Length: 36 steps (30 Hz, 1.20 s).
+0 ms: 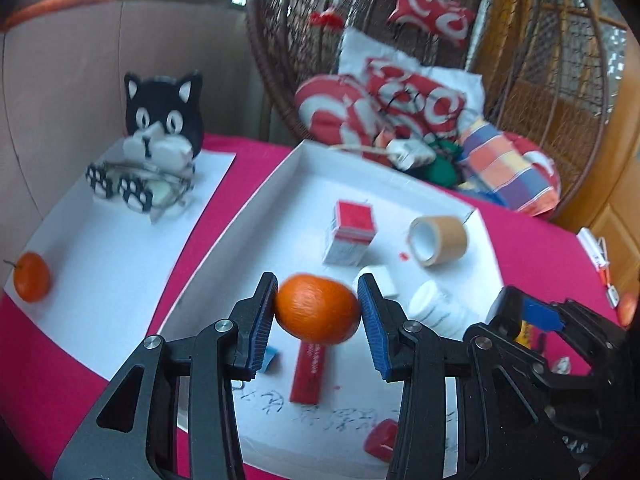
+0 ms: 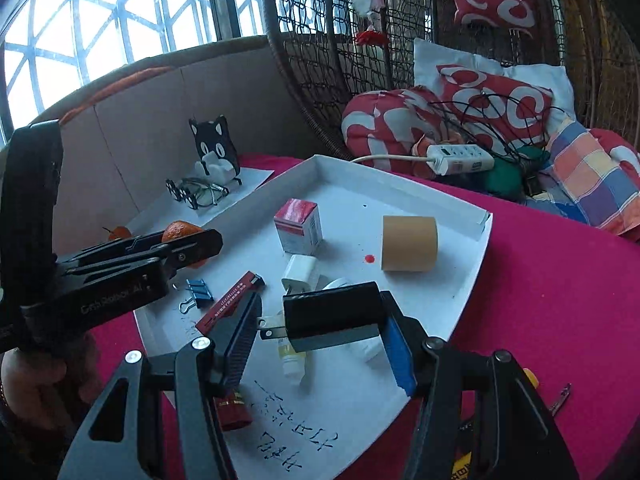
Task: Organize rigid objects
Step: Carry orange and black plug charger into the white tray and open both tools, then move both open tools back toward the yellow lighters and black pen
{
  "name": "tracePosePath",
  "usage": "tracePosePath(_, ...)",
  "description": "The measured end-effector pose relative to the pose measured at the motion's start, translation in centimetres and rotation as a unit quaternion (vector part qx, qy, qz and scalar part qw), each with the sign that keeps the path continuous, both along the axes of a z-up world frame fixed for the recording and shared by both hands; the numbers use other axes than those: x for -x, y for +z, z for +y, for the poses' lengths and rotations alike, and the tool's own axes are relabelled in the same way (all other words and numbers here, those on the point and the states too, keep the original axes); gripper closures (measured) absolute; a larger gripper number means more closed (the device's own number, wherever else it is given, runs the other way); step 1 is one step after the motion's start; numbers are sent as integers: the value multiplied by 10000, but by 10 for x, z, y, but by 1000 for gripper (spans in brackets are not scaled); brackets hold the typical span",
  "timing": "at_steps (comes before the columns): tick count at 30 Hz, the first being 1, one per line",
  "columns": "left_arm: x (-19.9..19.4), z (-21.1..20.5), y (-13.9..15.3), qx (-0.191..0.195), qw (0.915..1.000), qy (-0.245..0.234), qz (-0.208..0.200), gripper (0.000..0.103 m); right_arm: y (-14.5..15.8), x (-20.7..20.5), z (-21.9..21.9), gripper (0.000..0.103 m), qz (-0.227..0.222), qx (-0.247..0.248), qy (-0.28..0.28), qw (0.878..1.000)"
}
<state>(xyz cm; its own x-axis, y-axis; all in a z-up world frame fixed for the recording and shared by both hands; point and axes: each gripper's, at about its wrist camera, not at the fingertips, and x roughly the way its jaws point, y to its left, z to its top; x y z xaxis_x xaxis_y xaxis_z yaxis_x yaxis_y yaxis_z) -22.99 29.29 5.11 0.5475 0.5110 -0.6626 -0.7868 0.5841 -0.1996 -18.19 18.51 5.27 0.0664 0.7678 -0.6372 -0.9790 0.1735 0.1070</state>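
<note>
My left gripper (image 1: 318, 312) is shut on an orange (image 1: 318, 309) and holds it above the white tray (image 1: 280, 184). It also shows in the right wrist view (image 2: 188, 246) at the left, with the orange (image 2: 180, 230) in it. My right gripper (image 2: 320, 334) holds a black plug adapter (image 2: 332, 316) by its right pad, prongs pointing left, above the tray (image 2: 460, 280). The left finger (image 2: 240, 336) stands off the prongs. A second orange (image 1: 31, 277) lies on the white sheet (image 1: 120, 248) at the left.
In the tray are a red-and-white box (image 2: 298, 226), a tape roll (image 2: 408, 243), a white charger (image 2: 300, 274), a blue binder clip (image 2: 199, 293), a red flat box (image 2: 232, 304) and small bottles. A black cat holder (image 1: 164, 120) and glasses (image 2: 196, 192) sit on the sheet. A wicker chair (image 2: 440, 60) stands behind.
</note>
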Motion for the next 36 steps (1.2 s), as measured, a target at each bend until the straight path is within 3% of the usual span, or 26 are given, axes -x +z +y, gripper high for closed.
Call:
tracePosePath(1,-1,1,-3,-4,10000,30,57,60,-2,3,-2,44,-83,-12,10,10000)
tracePosePath(2,0,1,-3,-23,9999,78,86,47,-2,5,-1,40,-143,-7,29,9999)
tracePosePath(3,1,0,-3,-42,9999,111,69,22,-3,5,1,21,-203,1,51,9998)
tracePosePath(5,5,-2,1,-172,9996,229,19,1,-4,4,-1,3,-335,-61,-3,9994)
tracePosePath(8,8,-8,7,-410,9982,430,115,0,-2,-1,-10,0,-386,-196,-121,9990)
tracePosePath(13,8,-21,19,-539,9980,316,-4,0,12,-28,-36,0,-201,-461,-458,9977)
tracePosePath(20,-30,-71,35,-891,9939,-653,57,0,30,-101,-98,0,5,-853,-1458,9856)
tracePosePath(25,-86,-109,21,-1298,9768,-1486,831,0,18,-163,-154,0,158,-902,-2526,9632)
tracePosePath(30,-142,-126,4,-1458,9568,-1940,1598,0,-11,-193,-193,0,359,-733,-3024,9497)
tracePosePath(34,-183,-139,-3,-1458,9433,-2278,1923,0,-31,-206,-208,0,606,-653,-3199,9432)
tracePosePath(36,-202,-145,-7,-1163,9415,-2546,1877,1,-34,-211,-212,0,857,-706,-3201,9409)
